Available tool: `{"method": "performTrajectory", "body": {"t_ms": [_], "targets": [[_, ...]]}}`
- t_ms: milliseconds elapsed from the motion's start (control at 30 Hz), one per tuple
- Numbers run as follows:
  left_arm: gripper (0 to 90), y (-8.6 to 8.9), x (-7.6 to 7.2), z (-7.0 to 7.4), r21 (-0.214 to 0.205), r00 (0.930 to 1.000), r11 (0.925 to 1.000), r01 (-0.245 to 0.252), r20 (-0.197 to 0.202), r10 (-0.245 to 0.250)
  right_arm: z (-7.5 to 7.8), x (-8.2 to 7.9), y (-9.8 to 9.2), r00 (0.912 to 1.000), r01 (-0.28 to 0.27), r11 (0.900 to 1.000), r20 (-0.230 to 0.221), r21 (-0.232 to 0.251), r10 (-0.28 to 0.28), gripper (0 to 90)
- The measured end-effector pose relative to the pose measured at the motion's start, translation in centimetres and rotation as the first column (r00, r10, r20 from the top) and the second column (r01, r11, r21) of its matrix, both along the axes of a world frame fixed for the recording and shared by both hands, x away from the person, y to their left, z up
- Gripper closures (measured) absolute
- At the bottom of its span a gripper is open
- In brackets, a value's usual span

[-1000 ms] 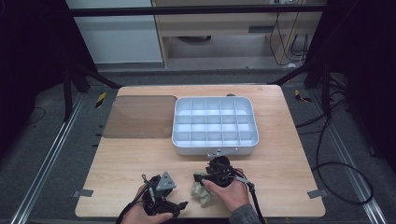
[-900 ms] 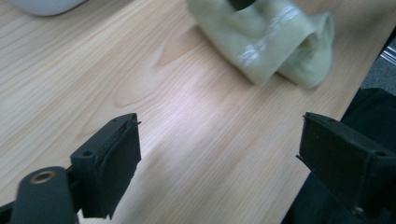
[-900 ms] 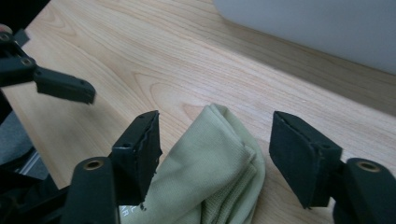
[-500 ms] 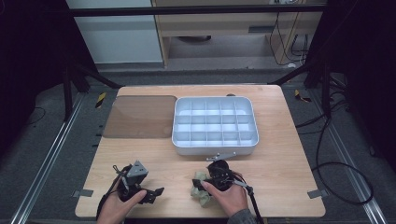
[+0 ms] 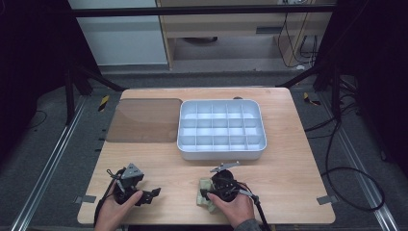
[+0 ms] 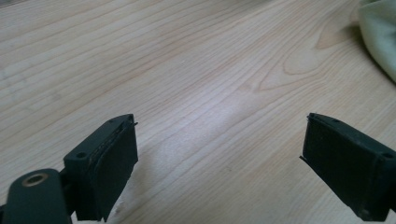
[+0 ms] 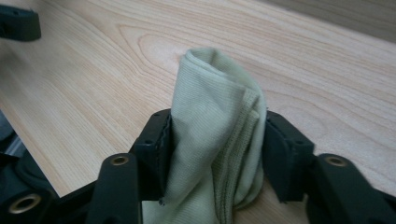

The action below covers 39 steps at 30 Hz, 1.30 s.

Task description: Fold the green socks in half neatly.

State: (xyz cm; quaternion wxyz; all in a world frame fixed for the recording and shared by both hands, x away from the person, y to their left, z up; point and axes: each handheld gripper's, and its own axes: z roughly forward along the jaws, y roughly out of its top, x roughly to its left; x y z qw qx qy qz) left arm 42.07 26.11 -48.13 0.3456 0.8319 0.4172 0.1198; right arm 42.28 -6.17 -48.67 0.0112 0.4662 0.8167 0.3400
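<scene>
A crumpled pale green cloth (image 5: 206, 184) lies near the table's front edge. My right gripper (image 5: 208, 193) is shut on it. In the right gripper view the cloth (image 7: 210, 84) stands bunched between the two black pads (image 7: 156, 140), which press on it from both sides after just closing in; my right gripper (image 7: 217, 126) points down at the wood. My left gripper (image 5: 154, 193) sits to the left of the cloth, apart from it, jaws pointing right. In its own view my left gripper (image 6: 219, 144) is open with bare wood between the jaws, and a cloth edge (image 6: 380, 37) shows at top right.
A white tray (image 5: 185, 144) with several small compartments stands in the middle of the wooden table (image 5: 288, 183). A flat brown sheet (image 5: 144, 120) lies to its left. The left gripper's jaw (image 7: 16, 23) shows far off in the right gripper view.
My left hand has slid left along the front edge, away from the cloth. My right gripper has stayed over the cloth and its jaws have closed onto it.
</scene>
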Motion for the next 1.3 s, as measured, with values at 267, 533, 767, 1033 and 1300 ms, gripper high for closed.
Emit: {"method": "performTrajectory", "body": {"t_ms": [267, 533, 767, 1033, 1300], "targets": [[9.4, 0.9, 0.2, -0.2, 0.01, 0.9998, 0.9997, -0.022, -0.002, 0.022, 0.3, 0.0, -0.3, 0.999, -0.045, 0.999, 0.001, 0.002, 0.045, 69.3], [8.7, 1.5, 0.3, -0.1, 0.025, 0.9993, 0.999, -0.036, 0.013, 0.036, 2.1, 0.6, -3.3, 0.9993, -0.002, 0.9992, 0.037, 0.041, 0.0, 70.2], [6.0, 2.0, 0.5, -0.3, 0.025, 0.9989, 0.9986, -0.046, 0.008, 0.046, 5.3, 1.0, -7.3, 0.9891, 0.081, 0.9964, 0.121, 0.023, -0.083, 69.9], [5.6, 2.0, 0.7, -0.6, 0.05, 0.9988, 0.9976, -0.049, -0.001, 0.049, 7.6, 1.7, -10.5, 0.9684, 0.157, 0.9875, 0.194, 0.009, -0.156, 69.8], [5.2, 1.8, 0.7, -0.9, 0.072, 0.9987, 0.9962, -0.049, -0.011, 0.05, 10.2, 3.2, -12.8, 0.9432, 0.221, 0.9753, 0.256, -0.007, -0.211, 69.7]]}}
